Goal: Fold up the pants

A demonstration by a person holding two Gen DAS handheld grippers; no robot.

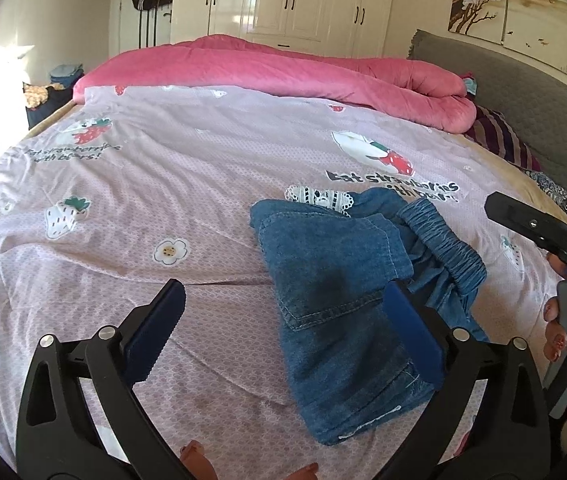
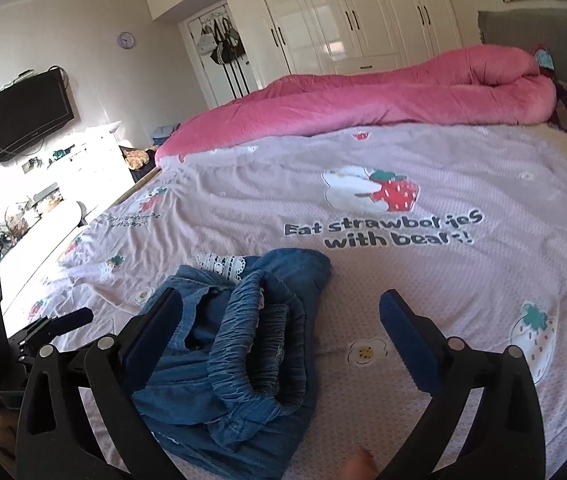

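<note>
Lying bunched on my pink strawberry bedspread (image 1: 203,184), the denim pants (image 1: 347,320) sit beneath my left gripper (image 1: 283,320) and right gripper (image 2: 279,332), both wide and empty; white wardrobes (image 2: 343,12) stand behind.

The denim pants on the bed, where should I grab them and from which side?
Grip the pants by the elastic waistband; it stands up in a raised, gathered loop, so come from above, one finger inside the opening. The rest lies crumpled flat on the bedspread.
</note>
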